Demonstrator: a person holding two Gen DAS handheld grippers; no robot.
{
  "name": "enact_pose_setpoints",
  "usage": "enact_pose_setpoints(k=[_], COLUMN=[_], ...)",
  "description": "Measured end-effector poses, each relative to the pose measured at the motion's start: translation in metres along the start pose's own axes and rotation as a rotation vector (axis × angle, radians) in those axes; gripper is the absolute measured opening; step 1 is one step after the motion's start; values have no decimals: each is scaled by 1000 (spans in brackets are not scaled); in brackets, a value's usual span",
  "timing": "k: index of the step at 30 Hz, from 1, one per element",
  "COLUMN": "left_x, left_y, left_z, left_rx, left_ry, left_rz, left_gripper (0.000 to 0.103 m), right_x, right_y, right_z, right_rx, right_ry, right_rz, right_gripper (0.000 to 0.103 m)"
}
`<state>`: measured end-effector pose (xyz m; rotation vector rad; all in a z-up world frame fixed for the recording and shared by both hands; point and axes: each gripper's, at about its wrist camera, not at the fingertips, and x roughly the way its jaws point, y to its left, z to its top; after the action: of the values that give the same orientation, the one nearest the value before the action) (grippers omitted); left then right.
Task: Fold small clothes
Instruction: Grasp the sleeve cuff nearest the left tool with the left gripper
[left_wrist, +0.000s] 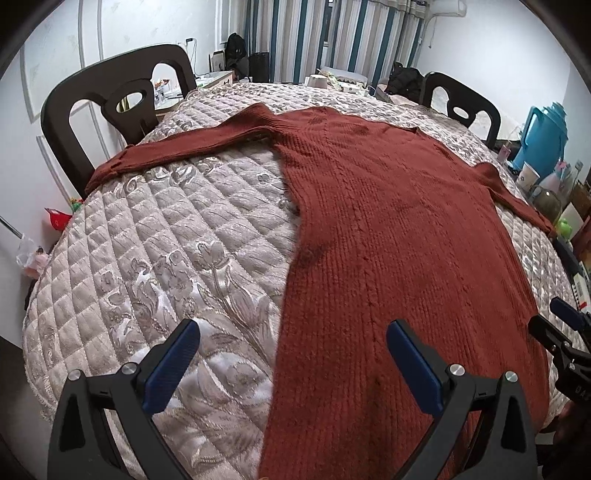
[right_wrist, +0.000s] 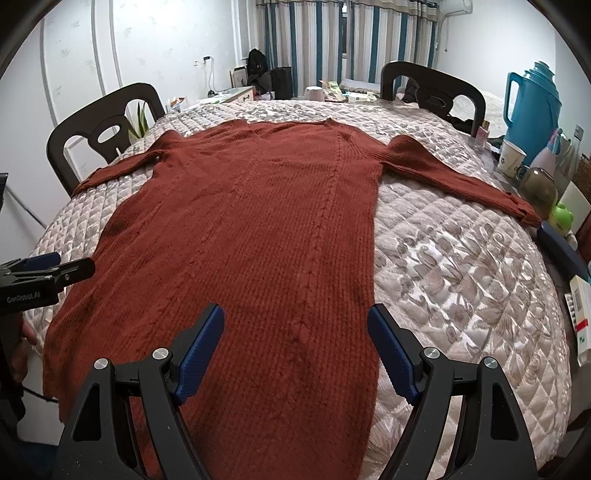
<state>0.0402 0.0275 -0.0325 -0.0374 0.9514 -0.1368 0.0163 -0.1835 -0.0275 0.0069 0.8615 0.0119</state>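
A rust-red knitted sweater (left_wrist: 388, 206) lies flat and spread out on a quilted table cover (left_wrist: 166, 229), neck at the far side, both sleeves stretched sideways. It also shows in the right wrist view (right_wrist: 251, 229). My left gripper (left_wrist: 293, 332) is open and empty above the sweater's near left edge. My right gripper (right_wrist: 295, 317) is open and empty above the sweater's near right part. The left gripper also shows at the left edge of the right wrist view (right_wrist: 55, 271), and the right gripper at the right edge of the left wrist view (left_wrist: 561, 325).
Dark chairs stand at the far left (left_wrist: 103, 96) and far right (right_wrist: 432, 88). A blue thermos jug (right_wrist: 532, 107), a paper cup (right_wrist: 511, 158), a glass jar (right_wrist: 537, 190) and small boxes (right_wrist: 580, 314) crowd the right side. Clutter sits at the table's far end (right_wrist: 332, 92).
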Motion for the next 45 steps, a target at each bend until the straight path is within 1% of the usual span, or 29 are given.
enact_pose_setpoints(k=[6,11,13,16,19,21,24,27,29,32,42,45], left_x=[7,13,16,25,32,35,39,43,49,59,75,79], left_y=[15,38,47,66,83,103,136,165,180,198,224,227], left_z=[12,25,31,40,49,57,68,78,83,91,115,121], left_rx=[-42,-107,-125,-162,-190,-250,-358,-442,-487,-531,-624,-637], left_ry=[-23,-49,-62,-46,-38,-50,-78,-115,-121,-135,-196,-201], left_rz=[-25,-31,-7,-21,-4,-24,-31,-2,-7,14,24,45], left_gripper=[102,102,102,102,102,101,97,90,79,74,74,74], right_x=[9,18,21,28,35,38,44,48,50,56,69,74], right_y=[8,13,16,21,28,33,39,40,41,41,42,41], right_z=[12,24,30,39,46,50,54,56,58,60,68,68], right_rx=[-11,-14,-20,-32,-45,-64,-75,-73,-73,-64,-54,-46], right_ry=[-11,-25,-33,-35,-31,-34,-24,-13,-12,-4,12,21], right_rz=[25,42,50,59,85,87,107,130,134,141,153,155], right_gripper=[80,80,80,80,80,80,80,80,80,80,80,80])
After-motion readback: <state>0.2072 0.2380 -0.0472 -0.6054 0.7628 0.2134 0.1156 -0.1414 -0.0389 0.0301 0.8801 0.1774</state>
